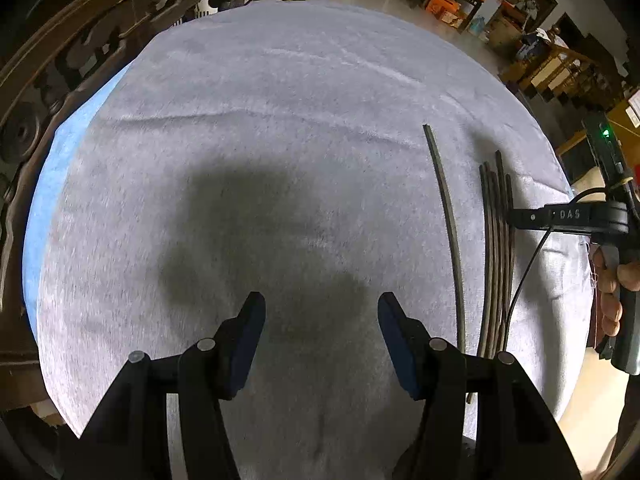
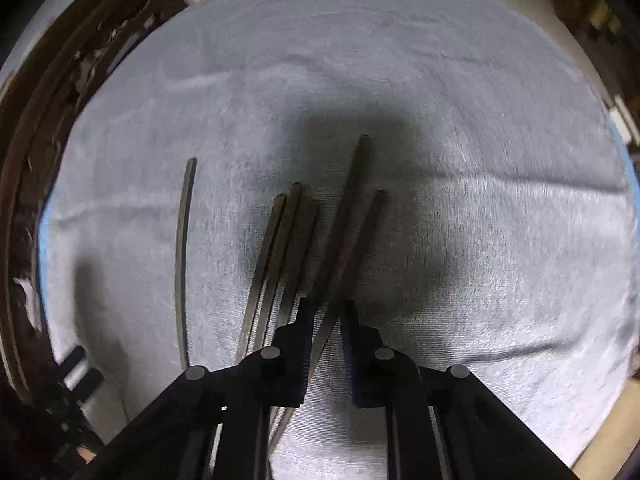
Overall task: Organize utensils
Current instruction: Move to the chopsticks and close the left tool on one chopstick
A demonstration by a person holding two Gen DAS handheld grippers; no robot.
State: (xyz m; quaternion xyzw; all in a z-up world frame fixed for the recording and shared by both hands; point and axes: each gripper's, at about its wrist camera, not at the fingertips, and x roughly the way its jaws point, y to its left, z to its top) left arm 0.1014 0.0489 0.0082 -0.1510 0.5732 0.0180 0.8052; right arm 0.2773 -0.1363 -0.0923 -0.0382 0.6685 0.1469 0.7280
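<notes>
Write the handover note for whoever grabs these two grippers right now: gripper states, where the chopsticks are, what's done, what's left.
Left gripper: open, empty, over bare grey cloth.
Right gripper: pointing down into the chopstick bundle, jaws nearly shut with dark chopsticks between them; blur hides whether the pads press on any yet.
Things: one single chopstick lies apart on the cloth, on the left gripper's side of the bundle. Bundle is loosely grouped, and its far ends do not line up.
Done: most sticks gathered side by side.
Left: confirm the right gripper's hold, bring the single chopstick into the bundle, line up the ends.
</notes>
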